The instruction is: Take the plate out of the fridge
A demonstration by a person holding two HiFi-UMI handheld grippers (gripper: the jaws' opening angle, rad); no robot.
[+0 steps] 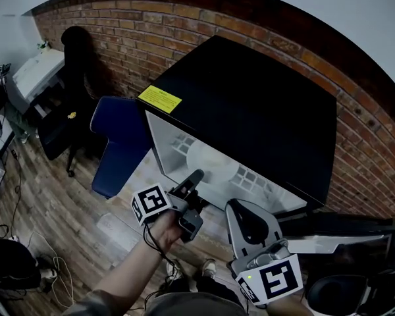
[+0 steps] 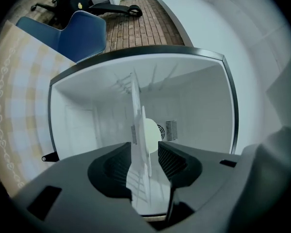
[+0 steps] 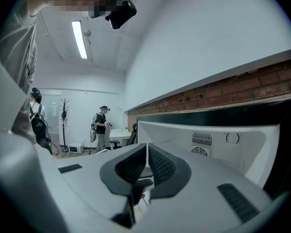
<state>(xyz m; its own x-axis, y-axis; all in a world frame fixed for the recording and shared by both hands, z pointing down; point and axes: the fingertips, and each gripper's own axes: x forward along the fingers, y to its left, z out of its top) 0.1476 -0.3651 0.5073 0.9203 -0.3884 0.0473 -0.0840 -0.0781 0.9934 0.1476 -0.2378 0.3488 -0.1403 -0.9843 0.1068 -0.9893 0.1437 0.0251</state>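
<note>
A small black fridge (image 1: pixel 263 104) stands open, its white inside facing me. A white plate (image 1: pixel 210 160) lies on the wire shelf (image 1: pixel 251 178) within. My left gripper (image 1: pixel 195 176) is just in front of the opening, turned on its side, with its jaws open wide. In the left gripper view the plate (image 2: pixel 152 134) and the shelf (image 2: pixel 136 115) show edge-on between the open jaws of that gripper (image 2: pixel 144 152); the pads do not touch them. My right gripper (image 1: pixel 236 208) hangs lower right, near the open door (image 1: pixel 342 242); its jaws (image 3: pixel 147 152) are shut with nothing in them.
A blue chair (image 1: pixel 118 143) stands close to the fridge's left side, with a black office chair (image 1: pixel 72 110) beyond it. A brick wall (image 1: pixel 151 31) runs behind the fridge. Cables lie on the wooden floor (image 1: pixel 46 216). People stand far off (image 3: pixel 102 125).
</note>
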